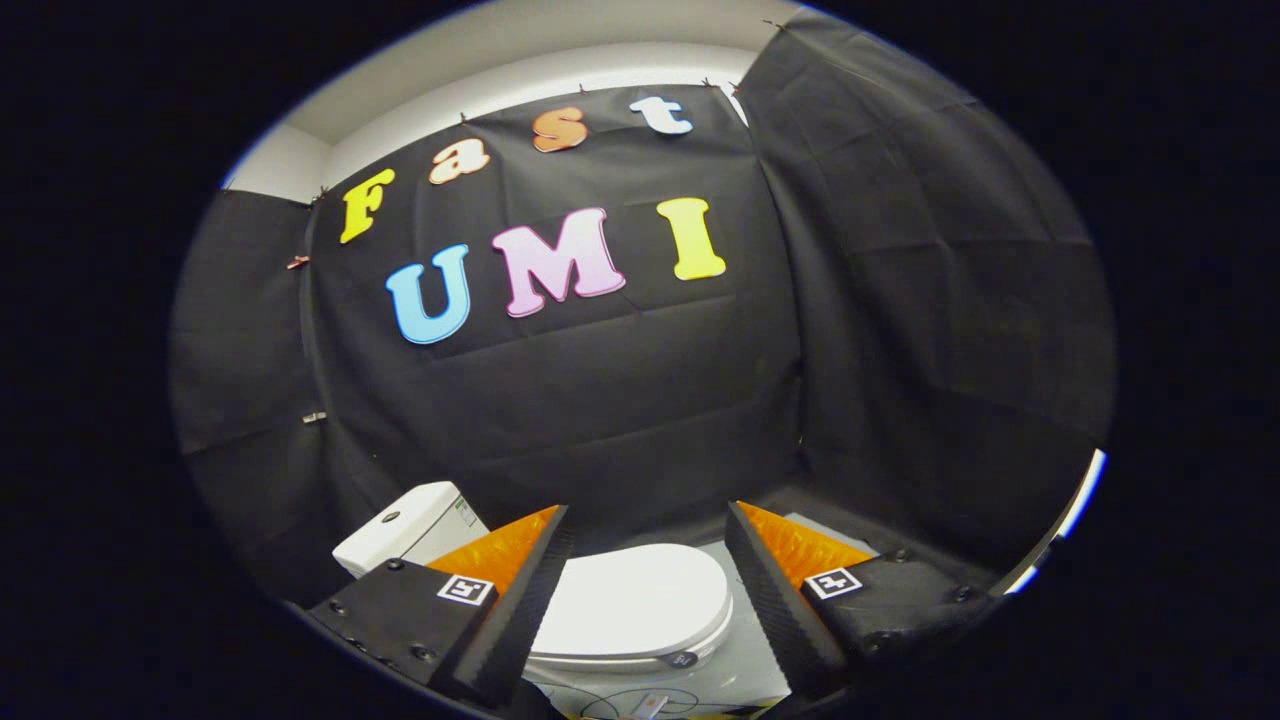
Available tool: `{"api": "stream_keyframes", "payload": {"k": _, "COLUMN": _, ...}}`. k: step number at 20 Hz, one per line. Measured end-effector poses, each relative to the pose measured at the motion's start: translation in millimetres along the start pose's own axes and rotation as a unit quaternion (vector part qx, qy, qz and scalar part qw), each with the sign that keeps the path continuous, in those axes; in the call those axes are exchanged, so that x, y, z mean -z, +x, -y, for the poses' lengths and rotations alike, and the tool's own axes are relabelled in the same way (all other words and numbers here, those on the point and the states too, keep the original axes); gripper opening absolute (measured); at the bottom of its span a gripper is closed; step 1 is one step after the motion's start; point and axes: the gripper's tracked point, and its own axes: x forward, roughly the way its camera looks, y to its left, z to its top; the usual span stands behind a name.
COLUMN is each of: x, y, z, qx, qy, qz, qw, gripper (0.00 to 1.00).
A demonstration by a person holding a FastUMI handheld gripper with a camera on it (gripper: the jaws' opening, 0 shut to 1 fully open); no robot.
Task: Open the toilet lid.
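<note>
one toilet (pixel 600 610), one lid (pixel 640 600), one tank (pixel 410 535)

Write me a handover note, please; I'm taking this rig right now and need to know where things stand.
Gripper: jaws open, holding nothing, in the air short of the toilet.
Toilet lid: shut flat on the seat, seen between the jaws and just beyond them. The tank stands behind the one finger.
Done: nothing so far; the lid is untouched.
Left: bring the jaws down to the lid's front edge, get hold of it, and swing it up towards the tank.

toilet tank (pixel 400 535) (part behind fingers (pixel 520 590))
</note>
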Motion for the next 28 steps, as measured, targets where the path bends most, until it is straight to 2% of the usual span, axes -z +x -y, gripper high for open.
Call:
{"api": "stream_keyframes", "payload": {"k": 6, "x": 59, "y": 37, "z": 51, "qx": 0.033, "qy": 0.071, "qz": -0.061, "qw": 0.995, "gripper": 0.97}}
{"api": "stream_keyframes", "payload": {"k": 9, "x": 100, "y": 55, "z": 76, "qx": 0.052, "qy": 0.113, "qz": -0.101, "qw": 0.987, "gripper": 0.97}}
{"api": "stream_keyframes", "payload": {"k": 14, "x": 160, "y": 78, "z": 91, "qx": 0.057, "qy": 0.178, "qz": -0.15, "qw": 0.971, "gripper": 0.98}}
{"api": "stream_keyframes", "payload": {"k": 22, "x": 284, "y": 97, "z": 100, "qx": 0.07, "qy": 0.272, "qz": -0.243, "qw": 0.928, "gripper": 0.97}}
{"api": "stream_keyframes", "payload": {"k": 28, "x": 350, "y": 105, "z": 93, "qx": 0.064, "qy": 0.328, "qz": -0.291, "qw": 0.896, "gripper": 0.96}}
